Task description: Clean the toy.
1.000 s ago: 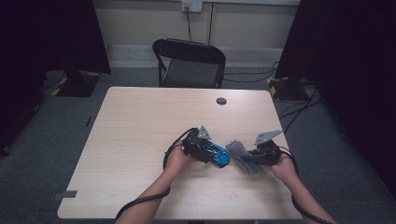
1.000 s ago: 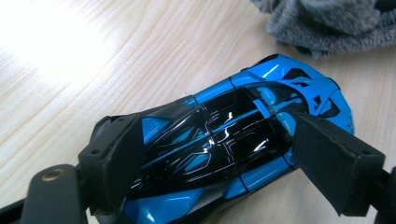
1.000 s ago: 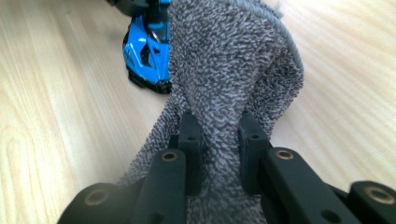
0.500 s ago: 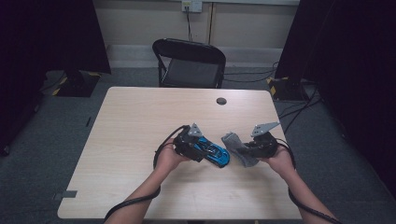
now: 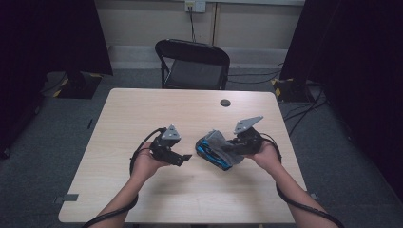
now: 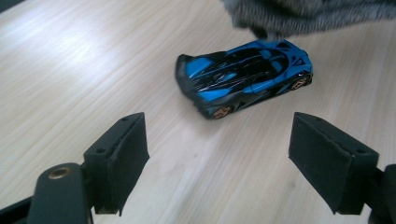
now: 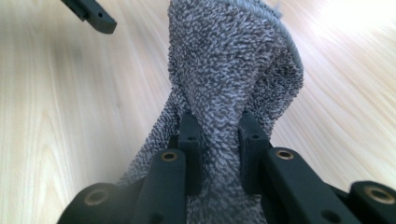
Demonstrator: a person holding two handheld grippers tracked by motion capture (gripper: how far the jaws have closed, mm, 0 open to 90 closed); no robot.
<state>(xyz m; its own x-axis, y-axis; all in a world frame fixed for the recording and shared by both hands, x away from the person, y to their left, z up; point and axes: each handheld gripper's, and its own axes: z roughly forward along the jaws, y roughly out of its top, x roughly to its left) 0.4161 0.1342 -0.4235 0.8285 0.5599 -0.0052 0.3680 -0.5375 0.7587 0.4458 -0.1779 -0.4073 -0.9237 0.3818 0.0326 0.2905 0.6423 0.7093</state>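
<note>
The right gripper (image 7: pixel 218 140) has its jaws drawn nearly together on a bunched fold of the grey terry cloth (image 7: pixel 233 70), which rises past the pads toward twelve o'clock in the right gripper view and is firmly pinched. In the high view this gripper (image 5: pixel 234 148) holds the cloth (image 5: pixel 219 142) draped against the upper side of the blue toy car (image 5: pixel 214 154), the cloth lying at about one o'clock from the car. The left gripper (image 6: pixel 217 149) has its jaws spread wide with nothing between them; in its own view the car (image 6: pixel 245 77) stands free on the wooden table (image 6: pixel 70 70) at twelve o'clock from the gap, with the cloth (image 6: pixel 303 16) hanging at the car's two o'clock. Seen from above, the left gripper (image 5: pixel 183 156) sits at nine o'clock from the car, near but apart. The step appears to be wiping the car. Done well, it calls for short, light strokes along the body, since an unheld car on wheels is likely to roll; closing the left jaws on the car's sides would probably steady it.
</note>
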